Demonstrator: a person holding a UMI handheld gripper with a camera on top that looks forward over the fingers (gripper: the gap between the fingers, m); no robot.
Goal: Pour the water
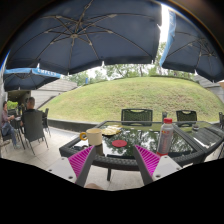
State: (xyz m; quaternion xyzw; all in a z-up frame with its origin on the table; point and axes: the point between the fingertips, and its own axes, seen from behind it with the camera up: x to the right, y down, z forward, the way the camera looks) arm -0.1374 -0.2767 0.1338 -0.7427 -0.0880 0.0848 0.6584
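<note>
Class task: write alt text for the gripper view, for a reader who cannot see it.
The gripper is open, its fingers reaching toward an outdoor table with a clear red-capped bottle and a tan cup beyond them. Large dark umbrellas hang overhead, before a grassy slope.

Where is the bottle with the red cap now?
In the gripper view, the bottle stands upright on the glass table, beyond the right finger, right of the cups.

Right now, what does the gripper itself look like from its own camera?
Two dark fingers reach forward from below the camera, each with a magenta pad on its inner face. The gripper shows no cables or markings. No hand or sleeve of the holder appears.
</note>
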